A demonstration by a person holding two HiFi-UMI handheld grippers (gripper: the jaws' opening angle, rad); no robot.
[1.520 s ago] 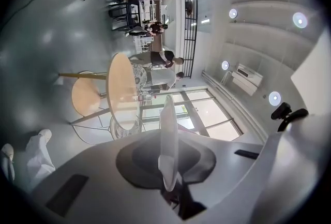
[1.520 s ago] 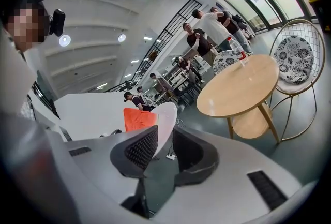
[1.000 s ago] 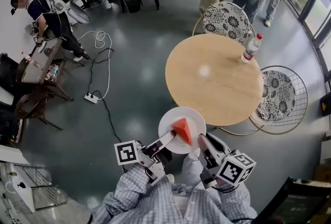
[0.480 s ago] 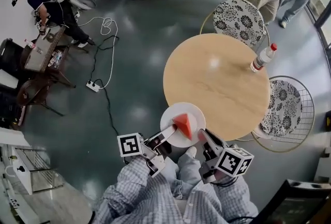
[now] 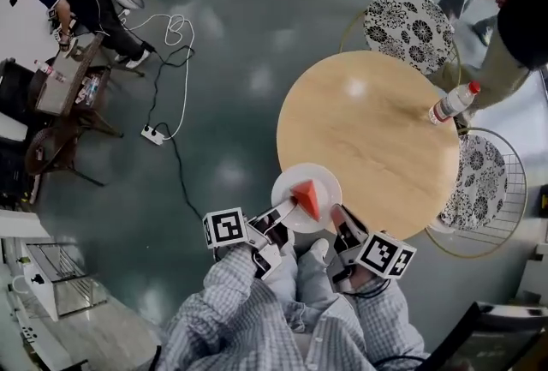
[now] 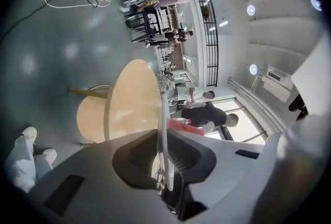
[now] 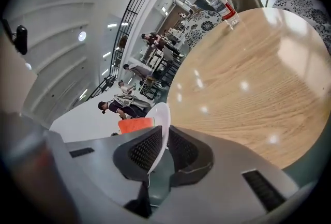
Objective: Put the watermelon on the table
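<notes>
Left gripper (image 5: 285,212) clamps the plate (image 5: 289,182) with watermelon (image 5: 306,198). Right gripper (image 5: 336,212) jaws have just been closing, seemingly gripping the rim, which steadies it for the table (image 5: 368,121).

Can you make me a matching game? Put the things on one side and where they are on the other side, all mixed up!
Things:
1. watermelon slice
2. water bottle
3. power strip

Places:
A. lying on the grey floor
B. sitting on the white plate
C. standing near the edge of the round table

Pairs: 1-B, 2-C, 3-A
</notes>
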